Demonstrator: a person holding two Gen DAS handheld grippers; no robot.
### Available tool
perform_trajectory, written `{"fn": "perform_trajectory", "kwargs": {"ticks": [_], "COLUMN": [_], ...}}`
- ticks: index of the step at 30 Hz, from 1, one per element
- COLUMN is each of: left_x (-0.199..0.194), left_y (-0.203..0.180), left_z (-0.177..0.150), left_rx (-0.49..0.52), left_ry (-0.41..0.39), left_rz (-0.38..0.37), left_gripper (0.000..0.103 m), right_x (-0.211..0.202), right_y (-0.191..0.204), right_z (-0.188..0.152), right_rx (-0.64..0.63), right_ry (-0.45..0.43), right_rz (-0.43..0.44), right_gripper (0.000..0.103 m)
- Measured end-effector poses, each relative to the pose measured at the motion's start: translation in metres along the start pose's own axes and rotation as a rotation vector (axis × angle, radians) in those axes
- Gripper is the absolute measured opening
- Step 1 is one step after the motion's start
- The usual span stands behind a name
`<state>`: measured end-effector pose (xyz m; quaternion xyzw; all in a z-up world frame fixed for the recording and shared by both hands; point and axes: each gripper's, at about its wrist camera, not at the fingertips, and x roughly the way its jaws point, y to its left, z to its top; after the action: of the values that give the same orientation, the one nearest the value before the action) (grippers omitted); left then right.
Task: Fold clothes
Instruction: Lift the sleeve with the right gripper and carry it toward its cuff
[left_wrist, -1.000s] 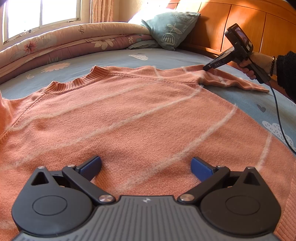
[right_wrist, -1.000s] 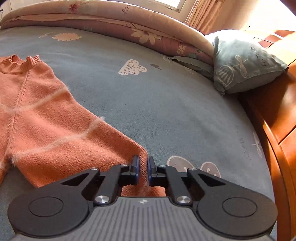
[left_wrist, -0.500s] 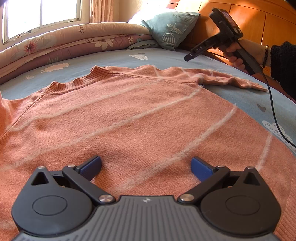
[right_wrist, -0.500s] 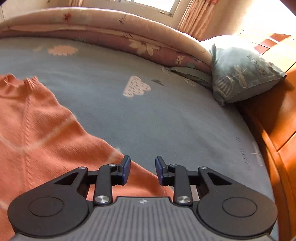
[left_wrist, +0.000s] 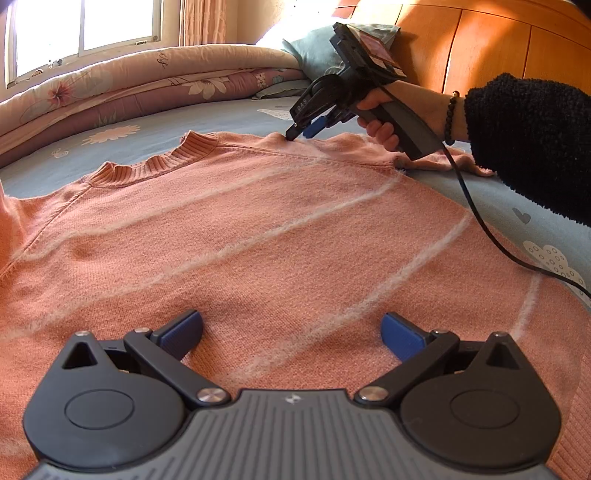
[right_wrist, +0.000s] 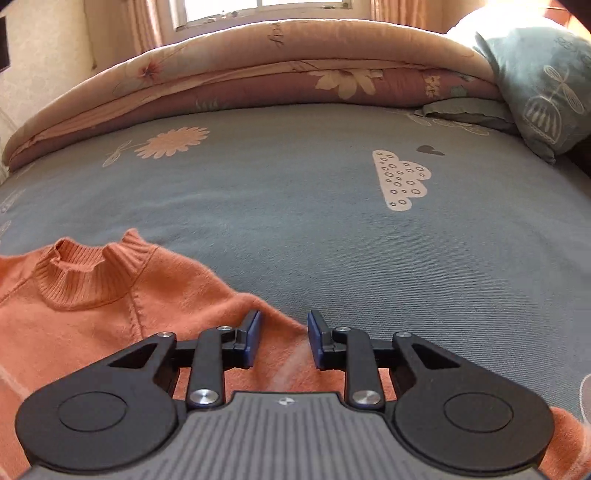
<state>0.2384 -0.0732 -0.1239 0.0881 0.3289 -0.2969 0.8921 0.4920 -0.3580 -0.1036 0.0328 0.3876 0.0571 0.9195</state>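
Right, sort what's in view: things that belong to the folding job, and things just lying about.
For the job:
- orange sweater, spread flat on the bed
- right gripper, open, at the sweater's shoulder
- left gripper, open, over the sweater's body

Lying about:
- rolled floral quilt
- green pillow
- blue bedsheet

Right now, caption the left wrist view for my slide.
Open left tongs over a spread orange sweater; right tongs open at its far shoulder.
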Motion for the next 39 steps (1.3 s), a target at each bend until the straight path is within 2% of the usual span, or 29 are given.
{"fn": "perform_trajectory", "kwargs": {"ticks": [3,7,9,11,13,18,21,24,28,33,35,37,39], "left_x": [0.0,0.0,0.001,0.001,0.001,0.002,0.002,0.003,0.003,0.003,0.003,0.003,0.003], "left_y": [0.0,0.0,0.0,-0.001,-0.001,-0.001,-0.002,-0.003,-0.003,-0.003,-0.003,-0.004,-0.004], "left_z": [0.0,0.0,0.0,0.0,0.0,0.0,0.0,0.001,0.001,0.0,0.0,0.0,0.0], "left_rx": [0.0,0.001,0.003,0.005,0.006,0.009,0.01,0.013,0.014,0.015,0.015,0.015,0.016], "left_ry": [0.0,0.0,0.001,0.001,0.002,0.002,0.003,0.004,0.004,0.003,0.003,0.002,0.002], "left_rz": [0.0,0.001,0.003,0.005,0.006,0.009,0.011,0.017,0.019,0.02,0.022,0.025,0.027], "left_gripper": [0.102,0.102,0.102,0.102,0.102,0.102,0.102,0.103,0.103,0.103,0.103,0.103,0.103], "right_x": [-0.025,-0.078,-0.108,-0.135,-0.163,-0.212,-0.223,-0.217,-0.207,-0.193,-0.187,-0.18,-0.175], "right_y": [-0.023,-0.069,-0.094,-0.114,-0.132,-0.166,-0.182,-0.201,-0.226,-0.246,-0.247,-0.246,-0.248], "right_z": [-0.004,-0.022,-0.034,-0.048,-0.067,-0.134,-0.179,-0.214,-0.243,-0.229,-0.223,-0.213,-0.202], "right_rx": [0.063,0.22,0.321,0.405,0.487,0.72,0.856,0.975,1.123,1.141,1.083,0.966,0.875], "right_ry": [-0.011,-0.029,-0.044,-0.064,-0.093,-0.183,-0.226,-0.25,-0.321,-0.374,-0.408,-0.396,-0.372], "right_rz": [-0.011,0.018,0.028,0.036,0.04,0.042,0.035,0.014,0.06,0.031,-0.001,-0.062,-0.131], "right_gripper": [0.033,0.035,0.045,0.048,0.049,0.059,0.065,0.065,0.064,0.064,0.061,0.053,0.028]}}
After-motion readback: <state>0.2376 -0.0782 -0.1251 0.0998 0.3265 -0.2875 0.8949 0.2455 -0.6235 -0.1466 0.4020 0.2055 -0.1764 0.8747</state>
